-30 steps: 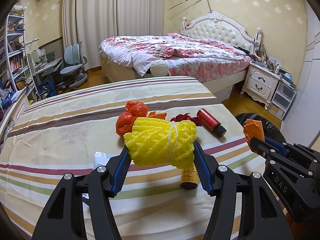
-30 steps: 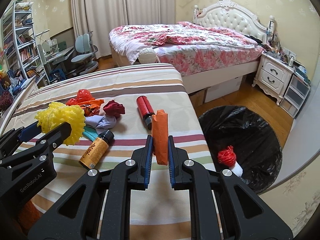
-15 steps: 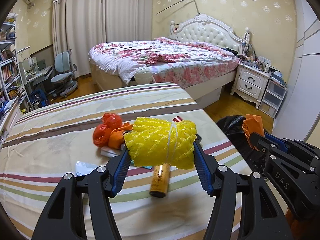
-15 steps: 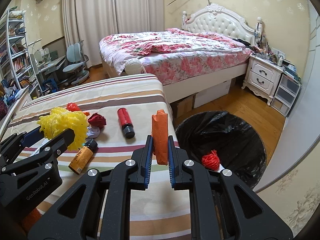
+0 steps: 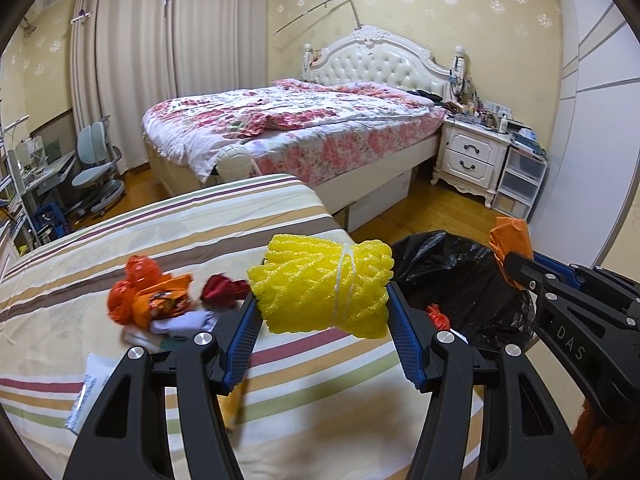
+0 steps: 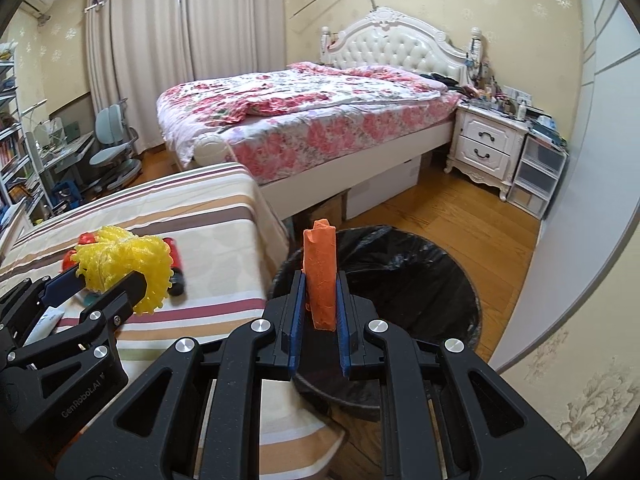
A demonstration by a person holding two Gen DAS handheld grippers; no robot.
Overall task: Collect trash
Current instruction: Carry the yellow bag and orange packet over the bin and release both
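Observation:
My left gripper (image 5: 322,308) is shut on a yellow foam net roll (image 5: 324,286), held above the striped tabletop's right edge. In the right wrist view the same yellow roll (image 6: 124,268) shows at the left. My right gripper (image 6: 318,300) is shut on a folded orange wrapper (image 6: 319,276), standing upright between the pads above the black-lined trash bin (image 6: 420,276). The bin (image 5: 452,276) sits on the floor just right of the table, with a red scrap (image 5: 438,316) inside. Orange bags (image 5: 148,296), a dark red scrap (image 5: 224,290) and a red bottle (image 6: 176,268) lie on the table.
The striped table (image 5: 120,248) holds a white packet (image 5: 86,396) near its front left. A floral bed (image 6: 304,116) stands behind, a white nightstand (image 6: 484,148) and plastic drawers (image 6: 540,176) to the right, a desk chair (image 6: 114,152) to the left.
Both grippers have swung to the right with their loads. The bin has come into view under the right gripper, and the trash on the table has slid to the left.

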